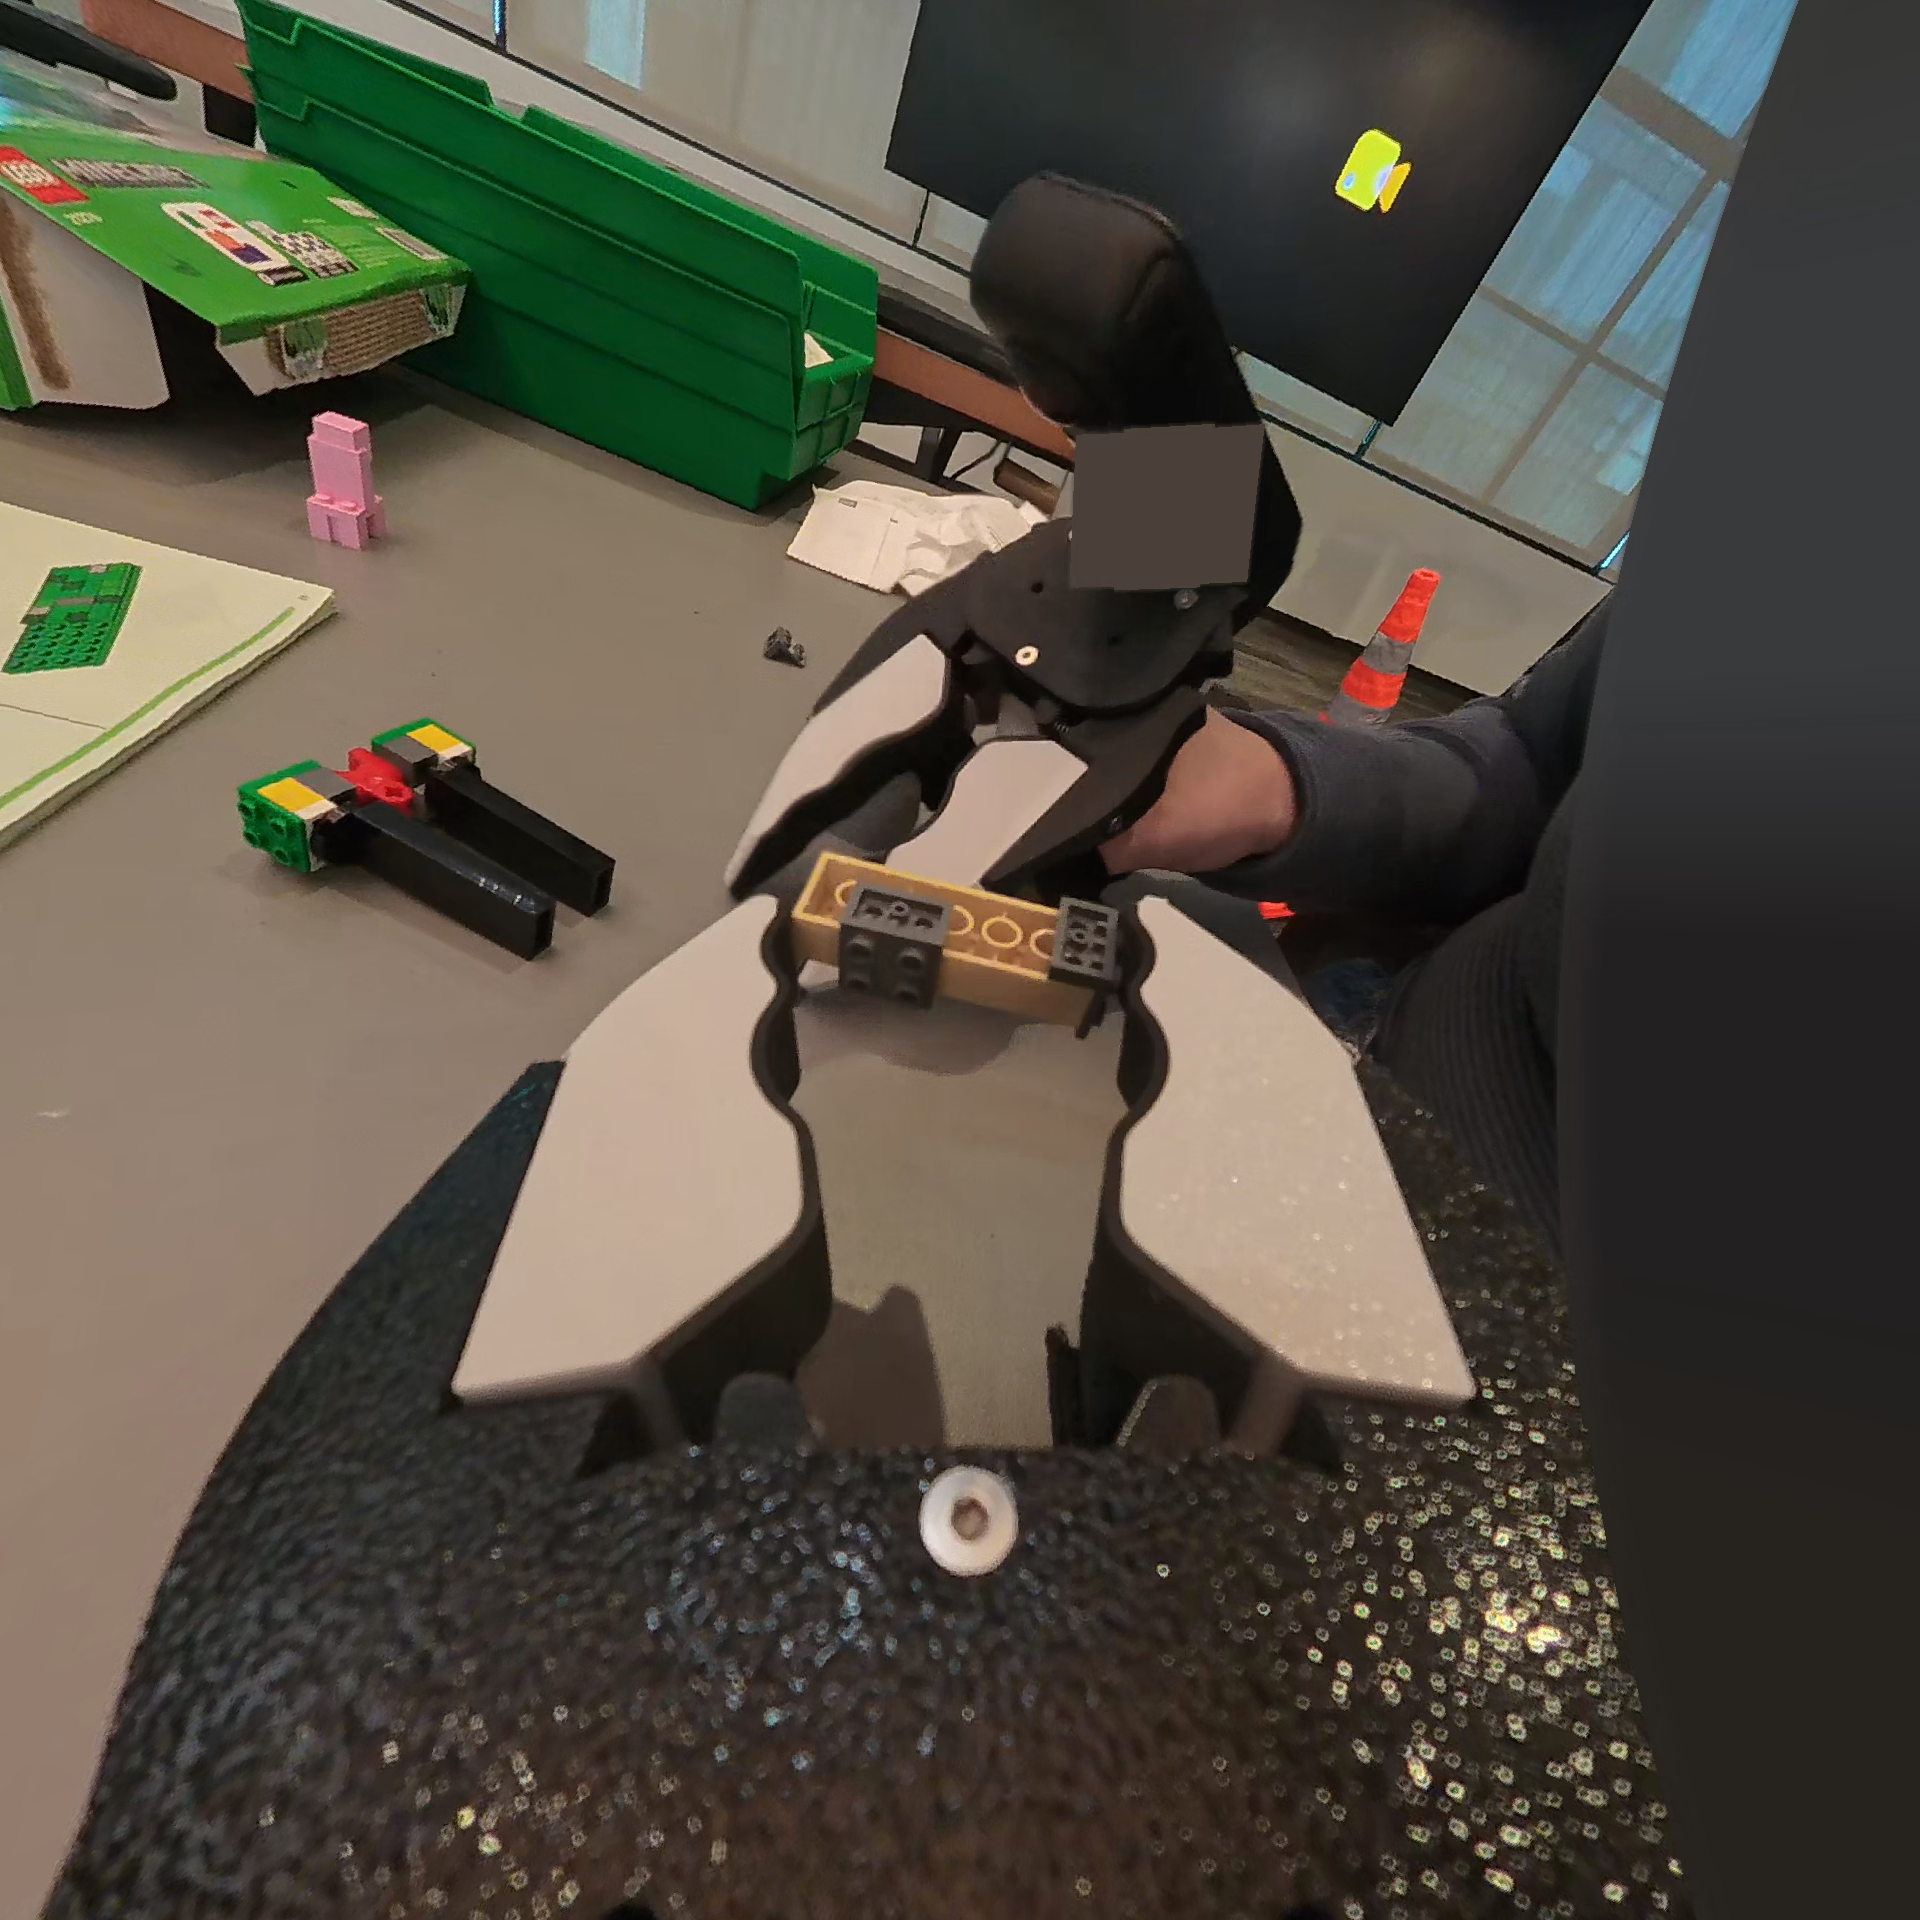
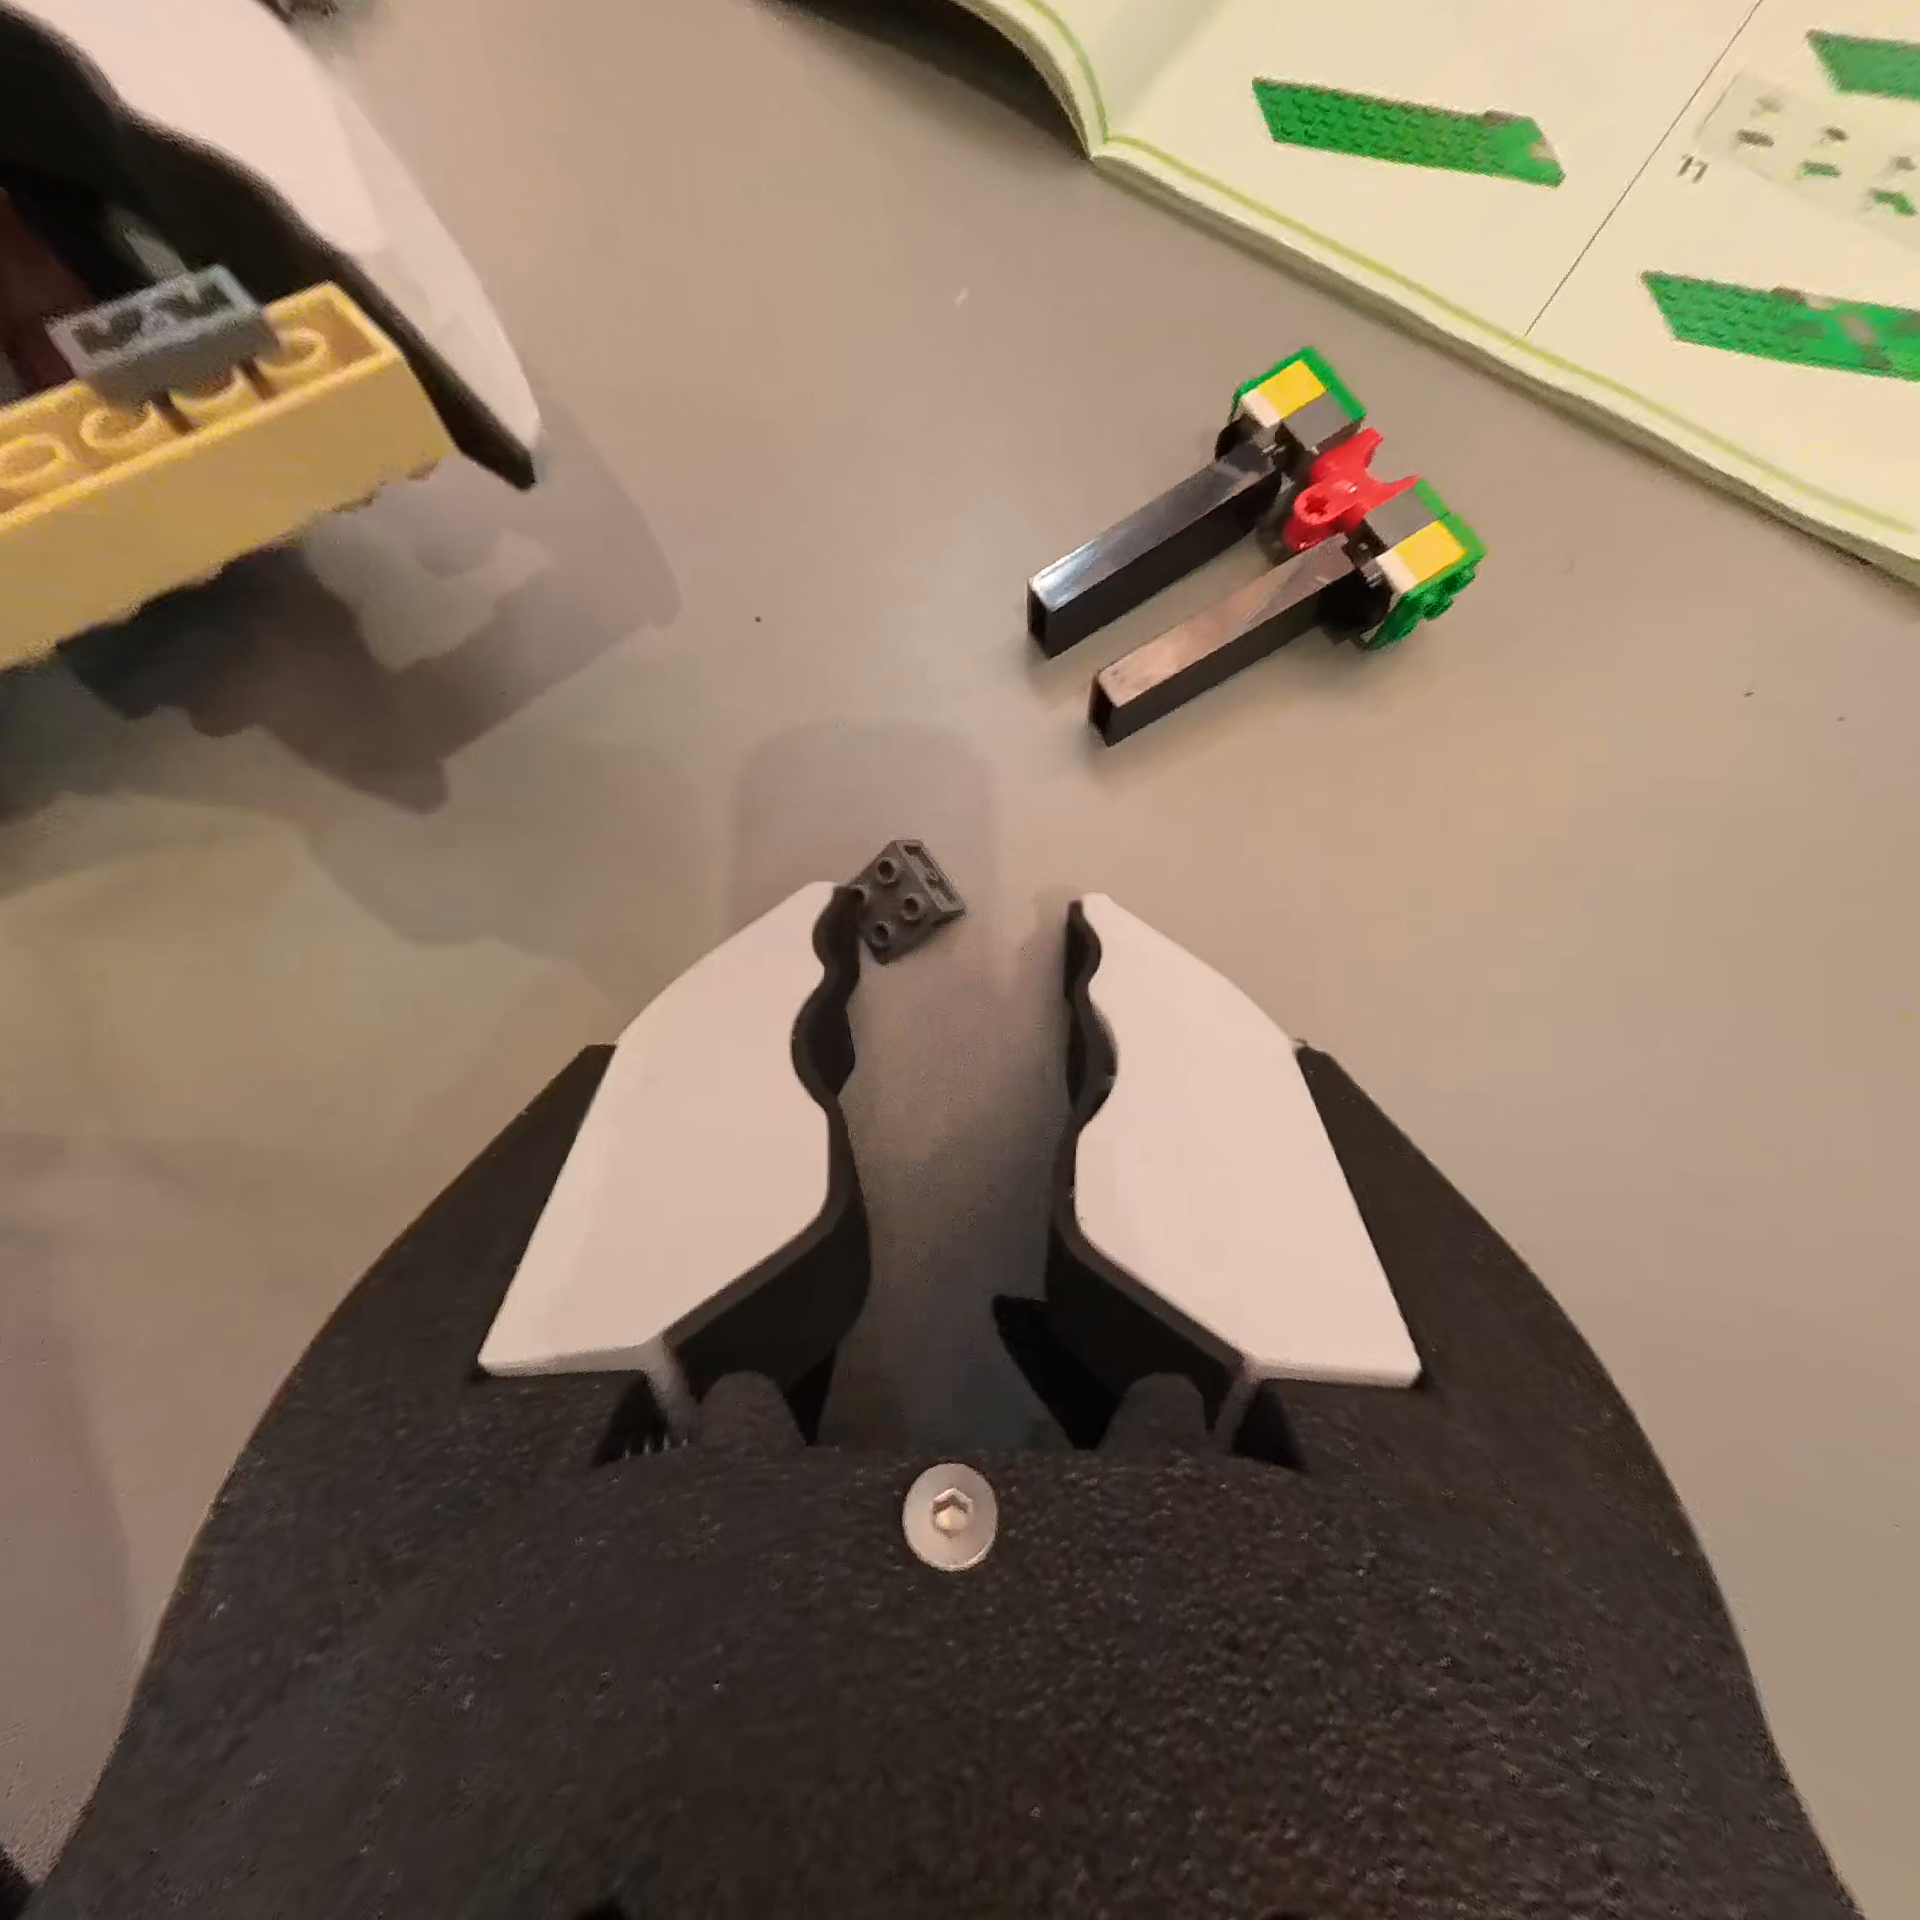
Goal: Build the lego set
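My left gripper (image 1: 951, 935) is shut on a long tan brick (image 1: 987, 961), held lengthwise between the fingertips just above the grey table. Two dark grey brackets (image 1: 894, 940) sit on the brick. The brick also shows in the right wrist view (image 2: 208, 468). My right gripper (image 2: 956, 914) is open and empty above the table. A small dark grey bracket (image 2: 909, 902) lies on the table by its left fingertip, outside the jaws. In the left wrist view the right gripper (image 1: 873, 862) hangs just behind the tan brick, held by a hand.
A black, green and red sub-assembly (image 1: 416, 821) (image 2: 1268, 540) lies to the left. The open instruction booklet (image 1: 125, 665) (image 2: 1507, 208), a pink figure (image 1: 343, 483), the set's box (image 1: 208, 239), green bins (image 1: 582, 270) and plastic bags (image 1: 904, 530) lie farther off. A small dark piece (image 1: 784, 649) lies on the table. My right gripper is the nearer one to the pink figure (image 1: 343, 483): about 25 cm, against 30 cm.
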Tool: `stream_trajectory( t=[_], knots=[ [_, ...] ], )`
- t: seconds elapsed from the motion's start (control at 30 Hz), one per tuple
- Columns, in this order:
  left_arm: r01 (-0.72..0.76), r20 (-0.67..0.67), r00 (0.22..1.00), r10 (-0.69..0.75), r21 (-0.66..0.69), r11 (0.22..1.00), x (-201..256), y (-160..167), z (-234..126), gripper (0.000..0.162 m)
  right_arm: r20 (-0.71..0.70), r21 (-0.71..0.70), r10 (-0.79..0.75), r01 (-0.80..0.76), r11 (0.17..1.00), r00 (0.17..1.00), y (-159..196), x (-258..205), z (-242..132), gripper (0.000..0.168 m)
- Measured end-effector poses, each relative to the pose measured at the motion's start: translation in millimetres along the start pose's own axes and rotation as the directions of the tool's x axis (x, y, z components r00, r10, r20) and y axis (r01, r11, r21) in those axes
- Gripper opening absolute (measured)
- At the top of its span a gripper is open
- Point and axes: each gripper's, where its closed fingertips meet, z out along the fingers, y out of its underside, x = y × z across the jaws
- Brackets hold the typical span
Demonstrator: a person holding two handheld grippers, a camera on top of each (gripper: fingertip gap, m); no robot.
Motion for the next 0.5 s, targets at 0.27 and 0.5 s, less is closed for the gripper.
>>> stream_trajectory(
  t=[0.27,0.5],
  knots=[
    [0.003,-0.001,1.0,-0.003,0.002,1.0,0,0,0,0.059,-0.007,-0.035,-0.005,0.005,0.999,1.0,2,-12,1,0.028],
    [0.004,-0.001,1.0,-0.004,0.005,1.0,0,-1,0,0.059,0.011,-0.04,-0.021,0.021,0.999,1.0,1,-18,-4,0.029]
  ],
)
